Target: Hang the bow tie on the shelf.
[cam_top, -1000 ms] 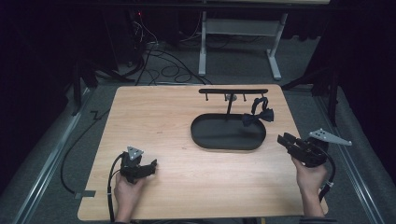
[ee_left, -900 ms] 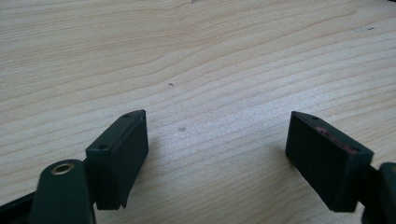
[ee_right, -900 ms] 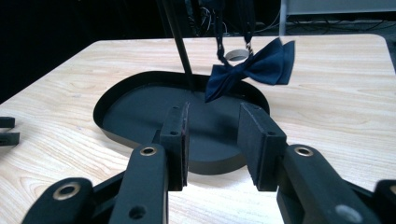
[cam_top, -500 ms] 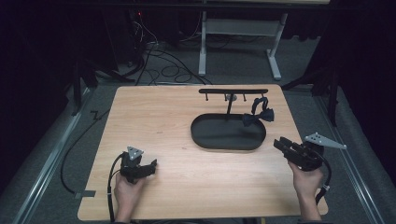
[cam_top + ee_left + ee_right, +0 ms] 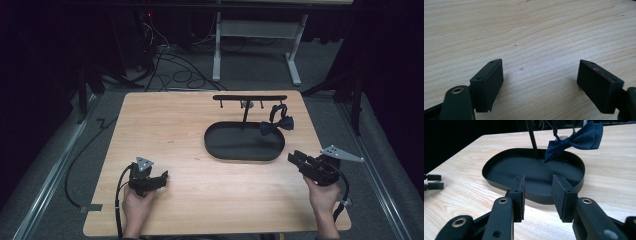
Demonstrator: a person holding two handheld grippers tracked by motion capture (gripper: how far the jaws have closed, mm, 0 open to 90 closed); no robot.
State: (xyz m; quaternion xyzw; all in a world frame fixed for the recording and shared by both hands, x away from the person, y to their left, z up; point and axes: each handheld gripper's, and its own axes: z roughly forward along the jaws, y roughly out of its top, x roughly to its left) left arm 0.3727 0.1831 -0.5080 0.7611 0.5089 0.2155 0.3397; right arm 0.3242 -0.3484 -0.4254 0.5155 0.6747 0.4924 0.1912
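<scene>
- High view: bow tie (image 5: pixel 276 124) hangs off the right end of the T-bar stand (image 5: pixel 248 98), dangling over the far-right rim of the black oval tray (image 5: pixel 218 148). Its long axis runs roughly left-right across the table.
- High view: right gripper (image 5: pixel 296 159) sits at the table's right edge, just off the tray's near-right rim, jaws aimed up and left toward the tray. Bow tie lies ahead of it, farther back on the table and slightly left. Clearly the nearer tool.
- High view: left gripper (image 5: pixel 163 177) is parked near the front-left of the wooden table (image 5: pixel 165 120), well apart from tray and tie, pointing right. Hand low, resting on the surface.
- Left gripper view: jaws spread wide, nothing between them, bare wood grain underneath. Released.
- Right gripper view: jaws partly apart, narrow gap, empty. Tray (image 5: pixel 499 163) wall directly ahead, stand post (image 5: pixel 532 138) rising from it, bow tie (image 5: pixel 576 140) up and right of the jaw line, tilted, one wing drooping toward the tray floor. Tool is held low, near level with the table.
- Judgement: reaching the tie needs the right gripper lifted over the tray rim and swung right; gap probably wants widening first.
</scene>
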